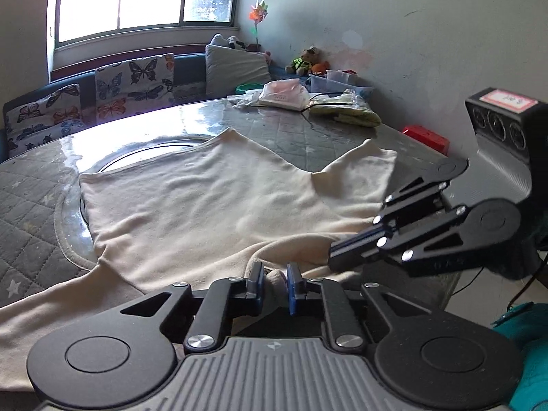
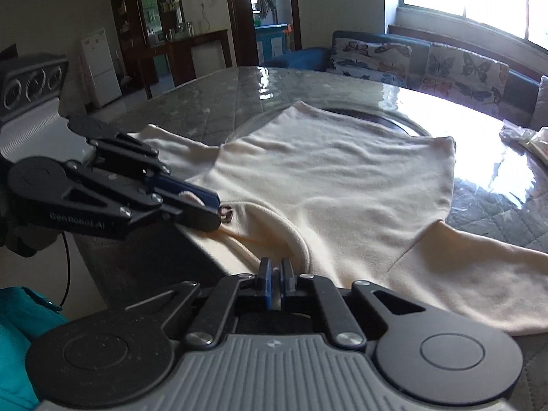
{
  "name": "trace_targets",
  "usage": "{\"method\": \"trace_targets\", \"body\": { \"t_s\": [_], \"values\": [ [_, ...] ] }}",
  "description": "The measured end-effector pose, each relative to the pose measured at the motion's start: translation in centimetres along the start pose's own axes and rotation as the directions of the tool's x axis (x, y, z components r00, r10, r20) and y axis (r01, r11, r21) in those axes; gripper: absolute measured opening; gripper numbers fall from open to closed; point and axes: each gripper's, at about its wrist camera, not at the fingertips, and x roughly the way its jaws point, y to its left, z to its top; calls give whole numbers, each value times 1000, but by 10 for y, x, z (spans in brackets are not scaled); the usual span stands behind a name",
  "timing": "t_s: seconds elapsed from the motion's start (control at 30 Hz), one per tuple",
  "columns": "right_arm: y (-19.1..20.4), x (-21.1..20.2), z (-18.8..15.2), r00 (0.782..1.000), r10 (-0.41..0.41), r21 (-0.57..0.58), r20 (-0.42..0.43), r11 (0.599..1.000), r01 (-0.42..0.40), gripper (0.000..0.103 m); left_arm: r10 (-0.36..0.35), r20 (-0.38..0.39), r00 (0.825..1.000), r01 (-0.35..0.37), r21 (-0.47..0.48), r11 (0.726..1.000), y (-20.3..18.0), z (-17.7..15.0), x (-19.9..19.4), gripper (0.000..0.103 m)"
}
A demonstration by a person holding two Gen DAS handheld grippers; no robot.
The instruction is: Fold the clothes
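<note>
Shirt: a cream long-sleeved shirt lies spread flat on the surface, neck end toward both grippers, hem on the far side, so it looks ready for a first fold.
Collar: the ribbed neck edge sits just ahead of the right gripper, bunched up where it is pinched.
Left gripper: the left gripper has its blue pads drawn in on a small bunch of fabric at the near edge; the pinch probably serves to lift that corner without the cloth slipping.
Right gripper: the right gripper has its pads nearly together with a thin fold of the neckline between them, just beside its partner's hold.
Sleeves: one sleeve trails off to the right of the right gripper, the other to the left of the left gripper.
Surface: a glossy surface over a quilted cover; the sheen suggests the cloth slides easily.
Beyond: a pile of bags and cloth lies far ahead of the left gripper, well apart from the shirt.
</note>
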Motion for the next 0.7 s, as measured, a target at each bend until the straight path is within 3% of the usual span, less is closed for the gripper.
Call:
{"method": "trace_targets", "body": {
  "t_s": [0.17,0.33,0.63,0.7],
  "values": [
    [2,-4,0,1000,-18,-23,-6,1000,17,4,15,5,1000,-15,49,999,-10,1,5,21],
    [9,3,3,1000,-23,-55,0,998,23,21,18,-4,1000,-17,107,994,-19,4,14,21],
    [14,20,-3,998,-40,-94,-51,995,35,20,17,-75,997,-6,142,990,-19,-6,28,28],
    [11,20,-3,998,-39,-72,-49,997,36,12,29,-89,996,-17,133,991,-17,-7,31,27]
  ]
}}
